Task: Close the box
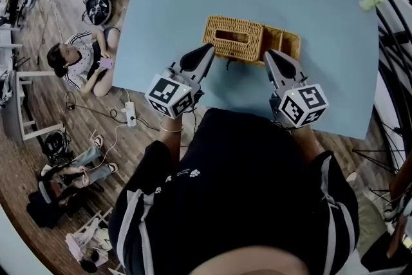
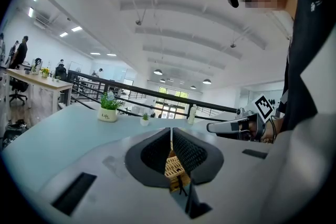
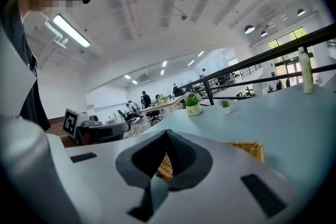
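1. Pressed pad to pad on the left gripper [image 2: 171,132], nothing nipped; box [image 2: 176,166] just beyond and below the tips.
2. Likewise clenched and empty on the right gripper [image 3: 167,134], with the same box just ahead.
3. Out from the tips: sits on the table [image 1: 322,3], straight before the person. Lid [image 1: 233,37], slot up, over the left part only; base [image 1: 283,43] open to view at its right end.
4. Judged as it lies: not closed, lid seemingly shifted left or not seated.
5. Calls next for bringing the lid across the open end, then pressing it down flush. Doable by a push with shut tips; for a pinch on the lid's rim, needs the jaws parted.
6. Held side by side, both pointing away from the body and slightly down. Left tip by the lid's near left edge, right tip by the base's near right corner; touching or not, cannot tell. Marker cubes [image 1: 168,94] back near the chest.
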A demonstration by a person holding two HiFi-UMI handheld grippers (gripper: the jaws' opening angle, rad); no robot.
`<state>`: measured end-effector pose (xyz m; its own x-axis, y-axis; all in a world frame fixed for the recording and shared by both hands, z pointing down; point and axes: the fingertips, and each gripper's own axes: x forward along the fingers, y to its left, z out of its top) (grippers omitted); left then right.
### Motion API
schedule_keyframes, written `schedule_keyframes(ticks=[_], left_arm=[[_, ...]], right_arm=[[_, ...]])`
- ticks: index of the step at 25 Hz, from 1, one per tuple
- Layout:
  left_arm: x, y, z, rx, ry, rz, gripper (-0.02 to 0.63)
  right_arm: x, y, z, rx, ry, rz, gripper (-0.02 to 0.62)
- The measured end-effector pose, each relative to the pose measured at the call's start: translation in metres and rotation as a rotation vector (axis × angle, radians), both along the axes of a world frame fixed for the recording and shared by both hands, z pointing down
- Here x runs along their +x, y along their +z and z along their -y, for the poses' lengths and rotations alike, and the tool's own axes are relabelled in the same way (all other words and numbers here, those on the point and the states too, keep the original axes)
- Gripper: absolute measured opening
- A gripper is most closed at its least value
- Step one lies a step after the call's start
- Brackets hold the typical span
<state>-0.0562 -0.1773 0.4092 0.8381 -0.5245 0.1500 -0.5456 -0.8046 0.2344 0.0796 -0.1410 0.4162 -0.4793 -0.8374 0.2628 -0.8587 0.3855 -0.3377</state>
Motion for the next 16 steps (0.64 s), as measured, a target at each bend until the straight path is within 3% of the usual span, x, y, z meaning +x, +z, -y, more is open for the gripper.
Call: schedule_keyframes(ticks=[16], left_arm=[[-0.0069, 0.0059, 0.0043, -0.006, 0.000, 0.013, 0.021]], right_arm=[[-0.0050, 0.0055, 0.0039, -0.025, -0.006, 0.009, 0.000]])
